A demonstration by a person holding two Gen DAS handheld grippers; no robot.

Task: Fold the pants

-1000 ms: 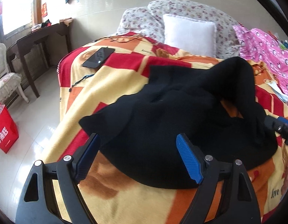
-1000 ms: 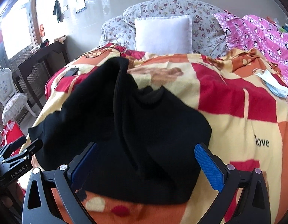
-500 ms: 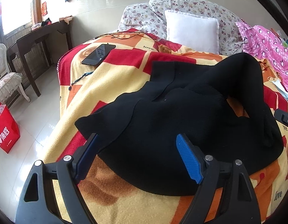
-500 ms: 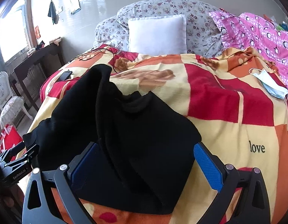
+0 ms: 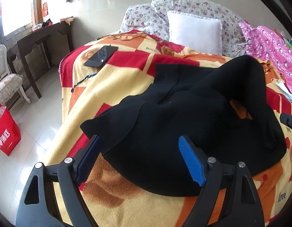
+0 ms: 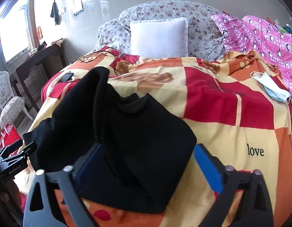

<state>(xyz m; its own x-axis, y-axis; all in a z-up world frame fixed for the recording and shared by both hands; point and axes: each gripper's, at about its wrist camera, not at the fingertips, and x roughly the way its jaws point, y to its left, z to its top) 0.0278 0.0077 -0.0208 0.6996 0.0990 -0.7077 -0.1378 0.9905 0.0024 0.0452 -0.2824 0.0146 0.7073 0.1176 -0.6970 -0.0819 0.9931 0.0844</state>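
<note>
Black pants (image 5: 183, 117) bunched on checkered blanket (image 5: 112, 83), L gripper (image 5: 140, 158) & R gripper (image 6: 149, 162) both spread apart, holding nothing.

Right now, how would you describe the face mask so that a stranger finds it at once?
Start at the checkered blanket covering the bed. Follow it toward the pink penguin quilt; the face mask lies just before it. It is the only pale blue, flat thing there.

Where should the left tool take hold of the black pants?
Grip the pointed corner of the black pants nearest the bed's left edge, coming in low from the near side. It lies flat and single-layered on the blanket, just ahead of the open left tool.
</note>
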